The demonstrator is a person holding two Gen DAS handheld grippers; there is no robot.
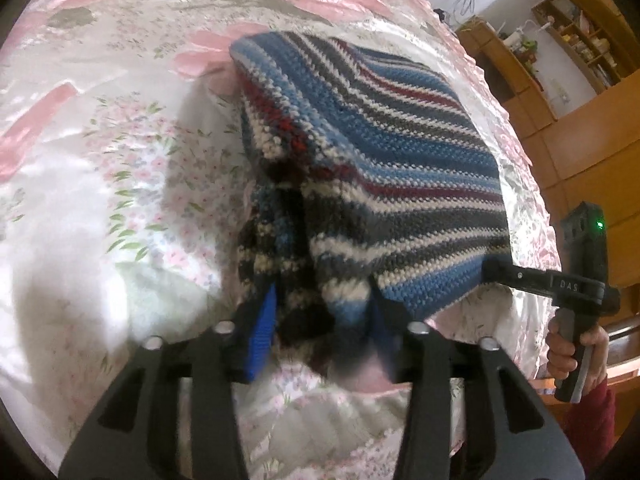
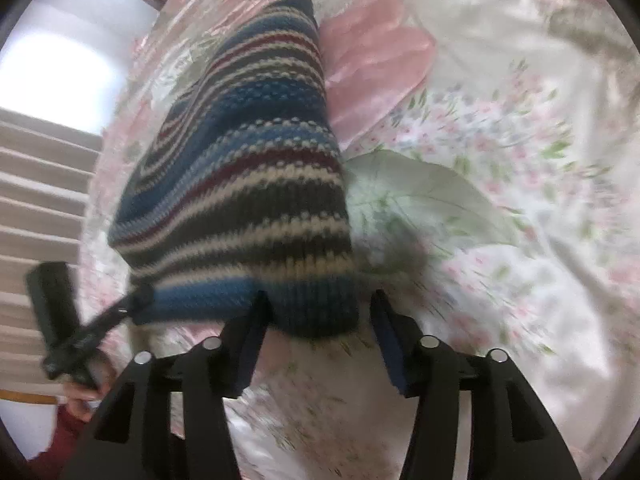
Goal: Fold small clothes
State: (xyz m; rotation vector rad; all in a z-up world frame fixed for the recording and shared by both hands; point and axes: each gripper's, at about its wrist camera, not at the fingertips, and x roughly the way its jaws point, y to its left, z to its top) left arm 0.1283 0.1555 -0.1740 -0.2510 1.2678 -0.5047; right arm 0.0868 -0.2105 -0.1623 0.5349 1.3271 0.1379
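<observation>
Striped knit garment (image 1: 372, 152), folded over, lifted above bedspread

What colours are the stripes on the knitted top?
Blue, grey, cream and dark red stripes on the knitted top, clearest in the left wrist view.

A bed covered with a glossy, satin-like white bedspread (image 1: 120, 208) printed with small pink flowers, green leaves and broad pink ribbon shapes carries everything. The bedspread is creased and rumpled. A striped knitted garment in blue, grey, cream and dark red (image 1: 384, 152) has its far part resting on the bedspread while its near edge is raised off it.
</observation>
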